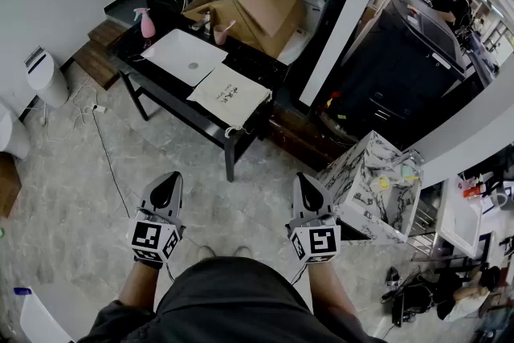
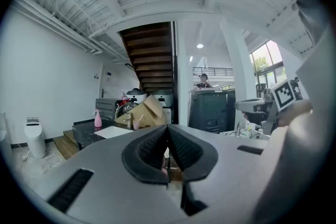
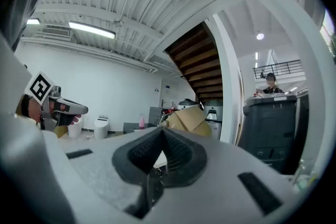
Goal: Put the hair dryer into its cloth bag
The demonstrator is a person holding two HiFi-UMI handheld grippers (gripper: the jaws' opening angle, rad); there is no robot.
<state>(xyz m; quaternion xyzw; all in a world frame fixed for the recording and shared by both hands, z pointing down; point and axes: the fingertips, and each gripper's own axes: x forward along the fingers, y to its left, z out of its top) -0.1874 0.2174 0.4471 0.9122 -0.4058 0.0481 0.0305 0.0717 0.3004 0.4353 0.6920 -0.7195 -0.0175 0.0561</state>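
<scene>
From the head view: holding the left claw (image 1: 166, 187) and the right claw (image 1: 310, 190) side by side above the grey floor (image 1: 72, 173), both pointing toward the black counter (image 1: 152, 88) ahead and standing well apart from it. Lying flat at the counter's near corner, the cloth bag (image 1: 230, 95), pale with dark print on top. Sitting just beside it, farther along the counter, a white flat panel (image 1: 185, 56). Crowding the back of the counter, an open cardboard box (image 1: 257, 4) and a pink spray bottle (image 1: 148, 22). Not managing to pick out the hair dryer among that clutter. Standing off to the right on the floor, a marble-patterned box (image 1: 365, 189). From the left gripper view: pressing the two dark pads tight together with nothing between them, the claw empty and aiming roughly level at the counter, the spray bottle, the panel and the cardboard box showing beyond. From the right gripper view: pressing its pads together the same way, gripping nothing, looking toward the cardboard box, with the left claw's marker cube showing at the left edge.
</scene>
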